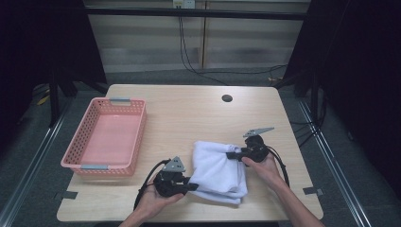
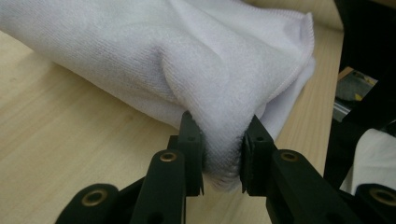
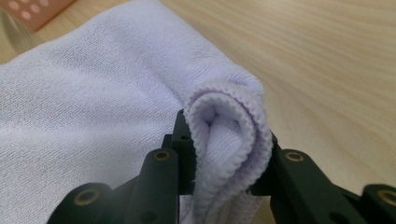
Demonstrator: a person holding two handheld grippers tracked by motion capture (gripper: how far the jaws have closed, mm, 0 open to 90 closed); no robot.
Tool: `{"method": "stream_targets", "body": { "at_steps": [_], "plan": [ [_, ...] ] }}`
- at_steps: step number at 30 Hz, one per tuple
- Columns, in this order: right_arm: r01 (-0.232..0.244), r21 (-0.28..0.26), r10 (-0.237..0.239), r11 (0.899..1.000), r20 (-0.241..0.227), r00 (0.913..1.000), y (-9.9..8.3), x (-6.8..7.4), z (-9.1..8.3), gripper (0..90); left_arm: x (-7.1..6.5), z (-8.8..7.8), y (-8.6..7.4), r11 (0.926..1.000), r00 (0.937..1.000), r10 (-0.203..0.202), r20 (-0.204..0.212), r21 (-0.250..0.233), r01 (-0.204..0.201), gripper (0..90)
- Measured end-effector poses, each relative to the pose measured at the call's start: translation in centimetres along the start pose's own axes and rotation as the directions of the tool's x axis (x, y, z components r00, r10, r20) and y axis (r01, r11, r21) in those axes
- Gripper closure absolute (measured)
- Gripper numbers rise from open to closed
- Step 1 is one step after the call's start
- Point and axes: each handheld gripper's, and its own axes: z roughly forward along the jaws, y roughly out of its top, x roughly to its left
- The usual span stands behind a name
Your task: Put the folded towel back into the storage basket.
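High view: one wooden surface [image 1: 189,118] carries one white towel [image 1: 217,172] and one pink basket [image 1: 106,137]. The towel lies bunched near the front edge, right of the middle; the basket stands well apart from it, by the left edge, with a grey handle at each end. There are two grippers, one in each of the person's hands. The left gripper [image 1: 193,186] meets the towel's front left corner, and the right gripper [image 1: 231,155] meets the towel's far right side. One dark round hole [image 1: 227,98] sits in the surface toward the back edge.

Left gripper view: the two black fingers [image 2: 190,149] stand narrow, pressed on a fold of the towel [image 2: 187,60] that bulges between them. The rest of the cloth rests on the surface [image 2: 60,140], which ends at an edge just beyond the towel.

Right gripper view: the two fingers [image 3: 180,140] are clamped on a doubled hem of the towel [image 3: 93,93], whose stitched edge curls in a loop between them. Bare surface [image 3: 317,60] lies on the right of the view, and a corner of the basket [image 3: 32,9] shows at the upper left.
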Motion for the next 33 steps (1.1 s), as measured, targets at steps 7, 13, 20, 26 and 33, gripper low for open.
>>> {"method": "stream_targets", "body": {
  "at_steps": [7,13,20,26,33],
  "plan": [
    [0.006,-0.05,-0.007,0.999,-0.025,0.9996,2.0,0.0,-0.7,70.3,0.3,-1.3,1.2,0.9994,0.9999,0.017,-0.003,-0.032,-0.017,73.9],
    [0.007,-0.089,-0.012,0.996,-0.06,0.9981,3.1,-0.3,-1.5,70.1,0.9,-2.7,2.6,0.9958,0.9998,0.011,0.019,-0.091,-0.01,74.0],
    [0.019,-0.123,-0.027,0.992,-0.066,0.9975,5.1,-0.6,-2.5,70.1,1.4,-3.4,3.8,0.9914,0.9998,0.019,0.003,-0.13,-0.019,74.0],
    [0.042,-0.146,-0.054,0.988,-0.083,0.9951,7.4,-0.5,-2.2,70.1,2.3,-4.7,4.2,0.9865,1.0,0.005,-0.002,-0.164,-0.005,74.1],
    [0.075,-0.143,-0.088,0.987,-0.087,0.9923,9.8,0.3,-1.3,70.1,3.4,-6.8,4.3,0.9799,0.9993,-0.023,-0.029,-0.199,0.017,74.1]
  ]
}}
